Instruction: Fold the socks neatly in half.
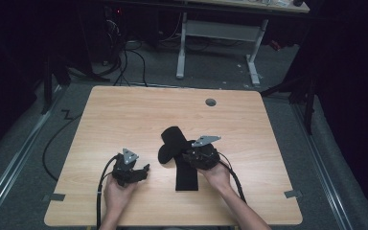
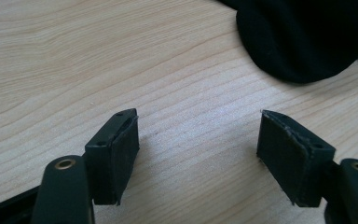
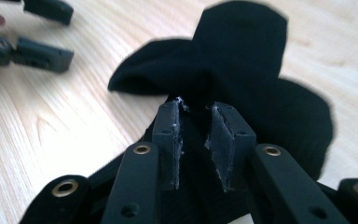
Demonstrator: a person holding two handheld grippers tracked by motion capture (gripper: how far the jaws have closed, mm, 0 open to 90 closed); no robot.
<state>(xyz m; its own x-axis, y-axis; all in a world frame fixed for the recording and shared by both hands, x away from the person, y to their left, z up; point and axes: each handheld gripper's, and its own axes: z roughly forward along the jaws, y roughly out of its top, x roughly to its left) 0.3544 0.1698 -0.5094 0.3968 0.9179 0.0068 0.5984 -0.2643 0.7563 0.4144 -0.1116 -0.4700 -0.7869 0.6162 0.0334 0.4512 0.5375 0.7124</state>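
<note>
1. The wooden desk [image 1: 124, 120] stood in a dim room, with cables on the grey floor behind it.
2. The right claw [image 3: 195, 119] sat narrowed around a raised fold of the black socks [image 1: 175, 143]; whether its pads pressed the cloth was unclear.
3. The left claw [image 2: 198, 144] was spread and empty over bare wood, just beside the socks' rounded edge.
4. Judged step: gathering the crossed socks at desk centre. Next, the fold needs a firm pinch.
5. Black on black hid the seams and how many layers lay there.

Matt black cloth [image 1: 182, 158], smooth wood table [image 1: 124, 115]
</note>
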